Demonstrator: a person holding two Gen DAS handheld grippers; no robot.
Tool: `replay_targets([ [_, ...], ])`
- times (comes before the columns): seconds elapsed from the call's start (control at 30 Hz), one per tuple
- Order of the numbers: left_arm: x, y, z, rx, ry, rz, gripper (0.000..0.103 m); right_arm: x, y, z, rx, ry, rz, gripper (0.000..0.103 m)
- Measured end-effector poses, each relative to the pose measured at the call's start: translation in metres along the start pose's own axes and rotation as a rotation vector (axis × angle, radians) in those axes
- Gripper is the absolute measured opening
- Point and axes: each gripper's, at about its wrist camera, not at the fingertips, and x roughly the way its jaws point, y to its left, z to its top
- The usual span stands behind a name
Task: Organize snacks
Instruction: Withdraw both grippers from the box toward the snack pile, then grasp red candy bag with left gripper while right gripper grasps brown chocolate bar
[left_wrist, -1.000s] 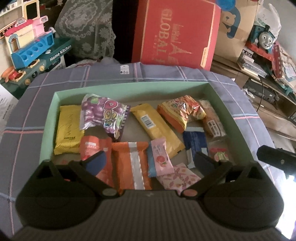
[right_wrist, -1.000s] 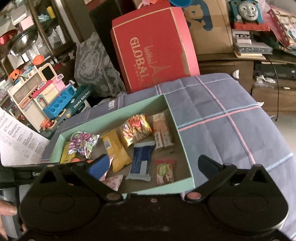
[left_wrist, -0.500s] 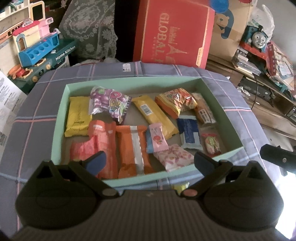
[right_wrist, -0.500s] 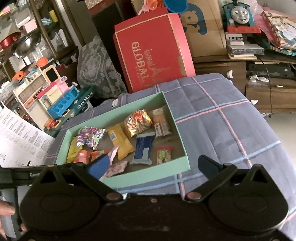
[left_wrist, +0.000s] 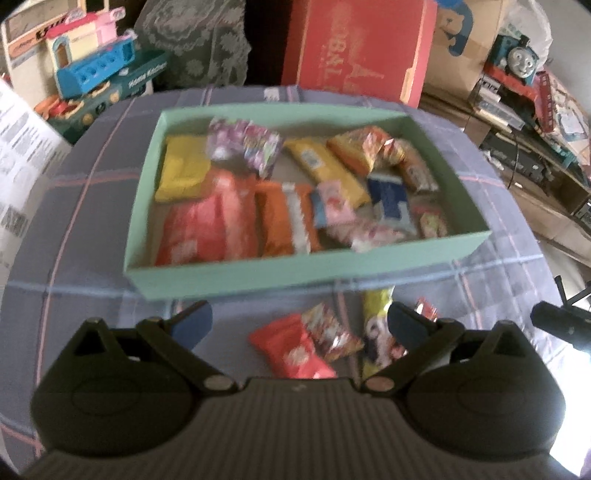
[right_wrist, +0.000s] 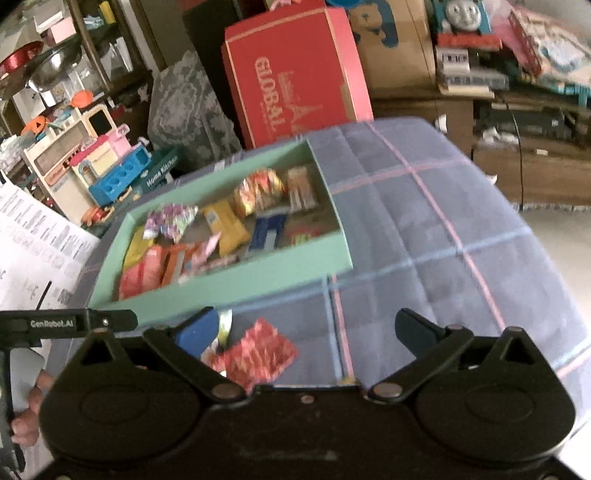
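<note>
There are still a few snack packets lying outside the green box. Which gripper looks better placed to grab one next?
Probably the left gripper: the red packet and its neighbours lie between its open fingers. The right gripper faces mostly bare cloth.

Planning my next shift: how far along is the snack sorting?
Mostly done: about a dozen packets lie in the green box. In hand: nothing; left gripper and right gripper are open. Left: a red packet, a foil packet and a yellow packet on the cloth.

Matt green cardboard tray (left_wrist: 236, 273) at 12 o'clock; glossy foil snack packets (left_wrist: 291, 350); woven plaid cloth (right_wrist: 424, 229); matt black plastic grippers.
</note>
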Motion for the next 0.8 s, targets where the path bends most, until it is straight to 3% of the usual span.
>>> replay_targets([
  [0.4,0.022,0.016,-0.049,-0.036,0.110,0.026,0.103,0.012,-0.013,-0.058,-0.050,0.122,-0.064,0.102],
  [0.73,0.029,0.018,-0.051,-0.048,0.130,0.045,0.103,0.034,-0.014,-0.065,-0.120,0.157,-0.062,0.061],
  [0.8,0.031,0.018,-0.051,-0.051,0.133,0.049,0.103,0.034,-0.009,-0.069,-0.144,0.159,-0.064,0.056],
])
